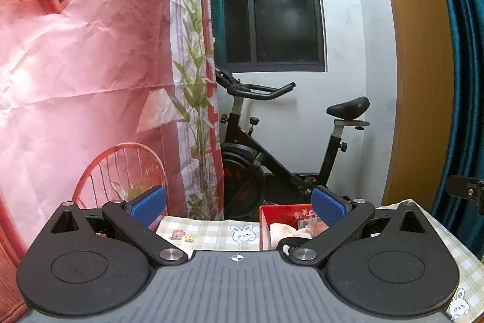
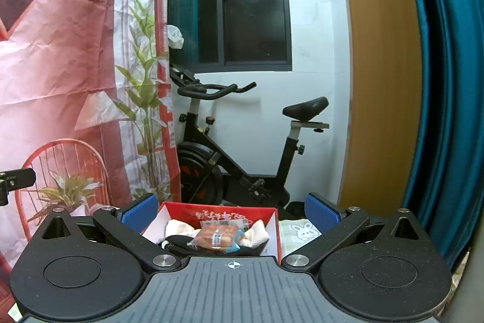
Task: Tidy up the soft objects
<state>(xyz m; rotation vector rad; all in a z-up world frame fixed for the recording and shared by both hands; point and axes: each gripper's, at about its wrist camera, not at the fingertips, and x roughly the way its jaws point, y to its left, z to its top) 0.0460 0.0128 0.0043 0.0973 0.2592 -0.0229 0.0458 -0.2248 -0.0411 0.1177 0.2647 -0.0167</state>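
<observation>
A red box [image 2: 224, 212] with white inner walls sits on a checked tablecloth with rabbit prints [image 2: 298, 229]. In it lie cream-coloured soft cloth [image 2: 180, 227], a dark soft item [image 2: 178, 244] and a clear wrapped snack packet [image 2: 217, 235]. My right gripper [image 2: 231, 212] hangs open just behind the box, its blue pads spread either side of it, nothing held. In the left wrist view the same red box [image 1: 281, 212] shows at the right, with pale cloth [image 1: 282, 230] inside. My left gripper [image 1: 239, 205] is open over the tablecloth [image 1: 211, 230], empty.
A printed red backdrop sheet [image 1: 90, 65] hangs at the left. A black exercise bike [image 2: 242, 147] stands beyond the table by a white wall and dark window. A wooden door frame [image 2: 381, 65] and blue curtain [image 2: 447, 80] lie to the right.
</observation>
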